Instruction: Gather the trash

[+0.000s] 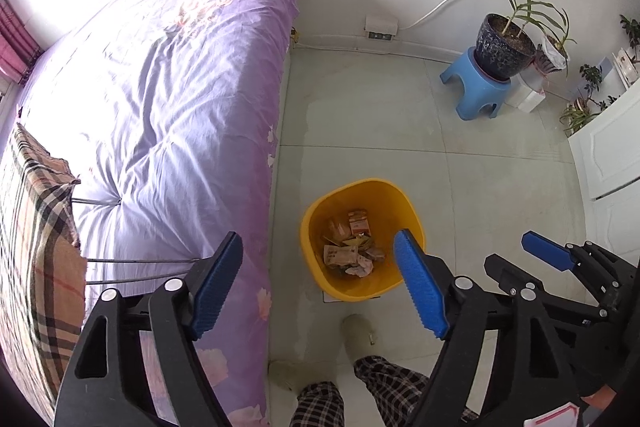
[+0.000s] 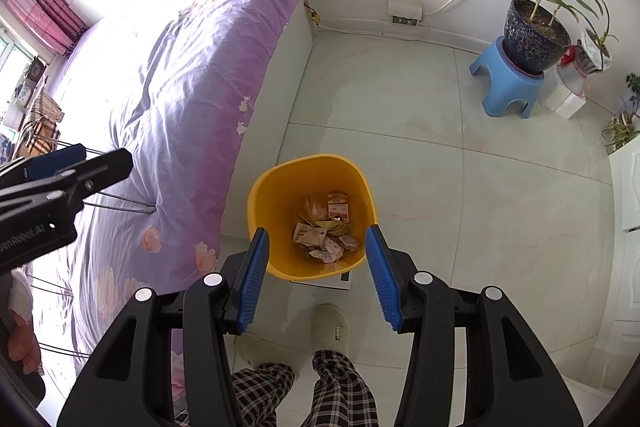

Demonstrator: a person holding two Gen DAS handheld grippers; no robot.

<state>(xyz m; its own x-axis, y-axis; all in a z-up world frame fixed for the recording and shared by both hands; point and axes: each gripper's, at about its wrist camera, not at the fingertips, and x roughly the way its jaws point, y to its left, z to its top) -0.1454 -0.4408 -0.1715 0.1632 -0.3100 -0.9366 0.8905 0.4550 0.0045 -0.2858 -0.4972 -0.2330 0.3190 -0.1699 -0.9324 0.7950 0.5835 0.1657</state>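
Note:
A yellow bin (image 1: 362, 191) (image 2: 310, 163) stands on the tiled floor beside the bed. Crumpled wrappers and paper scraps (image 1: 352, 247) (image 2: 324, 233) lie at its bottom. My left gripper (image 1: 318, 243) hovers high over the bin's left side, pointing steeply down, jaws wide open and empty. My right gripper (image 2: 317, 233) hangs above the bin's near rim, jaws apart with nothing between the blue pads (image 2: 382, 275). Each gripper shows in the other's view: the right one (image 1: 514, 255) at the right, the left one (image 2: 80, 163) at the left edge over the bed.
A bed with a purple floral sheet (image 1: 180, 87) (image 2: 180, 67) fills the left. A blue stool (image 1: 478, 89) (image 2: 508, 87) carries a potted plant by the far wall. A white cabinet (image 2: 628, 227) stands right. The person's slippered feet (image 2: 330, 327) are just before the bin.

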